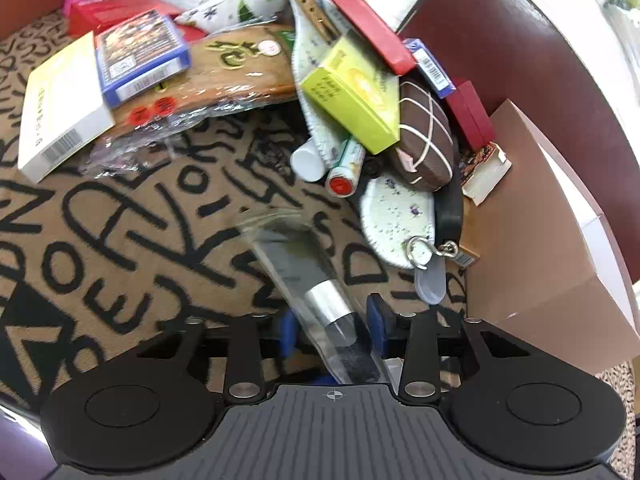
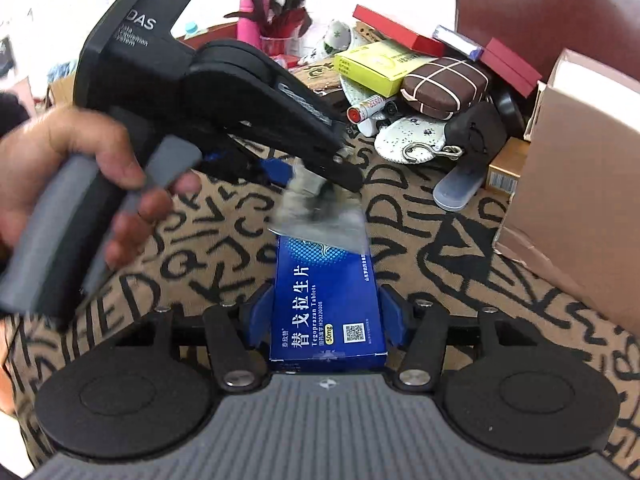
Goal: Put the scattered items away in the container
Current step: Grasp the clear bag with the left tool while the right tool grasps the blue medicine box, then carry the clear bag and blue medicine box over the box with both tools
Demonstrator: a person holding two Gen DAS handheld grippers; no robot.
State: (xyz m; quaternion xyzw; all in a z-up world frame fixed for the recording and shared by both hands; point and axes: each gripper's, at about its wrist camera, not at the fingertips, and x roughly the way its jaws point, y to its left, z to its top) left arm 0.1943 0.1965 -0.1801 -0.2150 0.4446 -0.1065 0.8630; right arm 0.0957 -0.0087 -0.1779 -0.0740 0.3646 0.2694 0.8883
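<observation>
My left gripper (image 1: 333, 328) is shut on a clear plastic sleeve (image 1: 316, 280) that holds a brush with a silver ferrule. In the right wrist view a hand holds that left gripper (image 2: 316, 176) above the lettered cloth, and the sleeve (image 2: 320, 216) hangs blurred from its tips. My right gripper (image 2: 329, 312) is shut on a blue medicine box (image 2: 328, 300), with a blue pad against each long side. The sleeve overlaps the box's far end. The container, a pinkish-brown cardboard box (image 1: 540, 220) (image 2: 580, 180), stands at the right.
A pile lies at the back: a yellow-green box (image 1: 352, 92), a brown pouch (image 1: 424, 136), a red-capped marker (image 1: 344, 172), a blue card box (image 1: 140, 56) and a white box (image 1: 60, 108). A dark red chair back (image 1: 520, 40) rises behind the container. A pink bottle (image 2: 248, 20) stands far back.
</observation>
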